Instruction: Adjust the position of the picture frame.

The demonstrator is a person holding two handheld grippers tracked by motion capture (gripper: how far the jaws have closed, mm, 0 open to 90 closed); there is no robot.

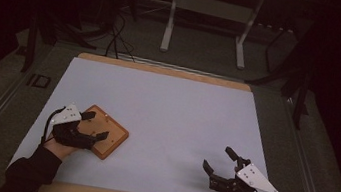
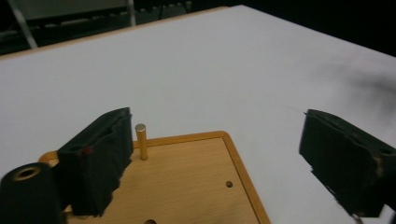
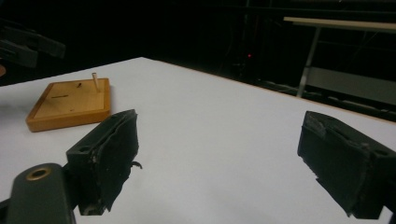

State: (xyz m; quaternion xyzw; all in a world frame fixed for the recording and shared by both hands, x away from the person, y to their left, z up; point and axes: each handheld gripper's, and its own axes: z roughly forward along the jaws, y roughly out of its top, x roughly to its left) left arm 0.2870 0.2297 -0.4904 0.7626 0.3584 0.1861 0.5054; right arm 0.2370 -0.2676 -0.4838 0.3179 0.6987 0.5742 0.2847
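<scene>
White counter (image 1: 166, 110) is carrying a stiff, light-looking wooden board (image 1: 110, 140) with a thin peg (image 2: 140, 141); left gripper (image 1: 95, 125) is hovering open-fingered over its graspable edges, right gripper (image 1: 220, 159) is waiting open.

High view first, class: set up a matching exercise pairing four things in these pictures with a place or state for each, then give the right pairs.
Things:
1. wooden board
2. metal peg
3. left tool
4. right tool

Descriptions:
A. open, over bare white table, near right
B. stands upright near the board's corner
C. open, over the board
D. lies flat, near left of the table

Pairs: 1-D, 2-B, 3-C, 4-A
</scene>
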